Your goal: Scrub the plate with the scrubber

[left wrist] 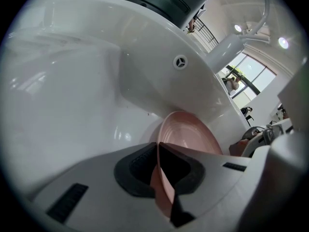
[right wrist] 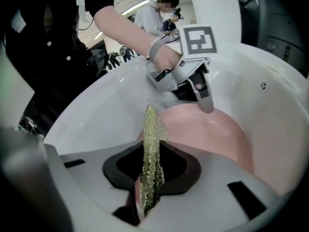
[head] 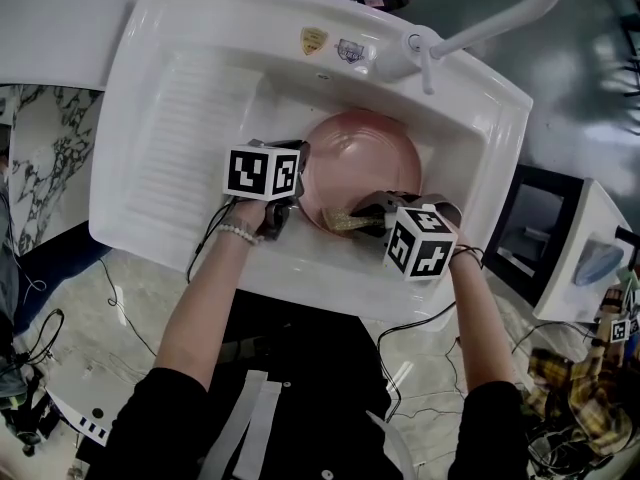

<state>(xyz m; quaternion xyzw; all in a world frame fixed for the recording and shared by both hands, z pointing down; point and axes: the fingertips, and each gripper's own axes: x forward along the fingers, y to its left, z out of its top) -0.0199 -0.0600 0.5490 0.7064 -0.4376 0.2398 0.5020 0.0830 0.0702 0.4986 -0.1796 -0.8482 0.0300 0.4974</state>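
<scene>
Our left forearm (head: 205, 293) and right forearm (head: 478, 318) reach out from under the head camera to a white sink (head: 150, 218), each hand carrying a gripper topped with a marker cube. We hold the left gripper (left wrist: 159, 170) with its jaws nearly together, pinched on the rim of the pink plate (head: 365, 158); the thin rim runs straight between the two dark pads. That plate sits in the basin to the right of the ribbed draining board (head: 190, 128), tilted up off the basin floor, below the white faucet (head: 480, 28). We have the right gripper (right wrist: 150, 173) clamped on the scrubber (right wrist: 152, 144), a thin, glittery yellow-green pad seen edge-on and sticking out past the jaws. From the head view the scrubber lies at the plate's near rim, just beside the left gripper; we cannot tell whether it touches the plate.
</scene>
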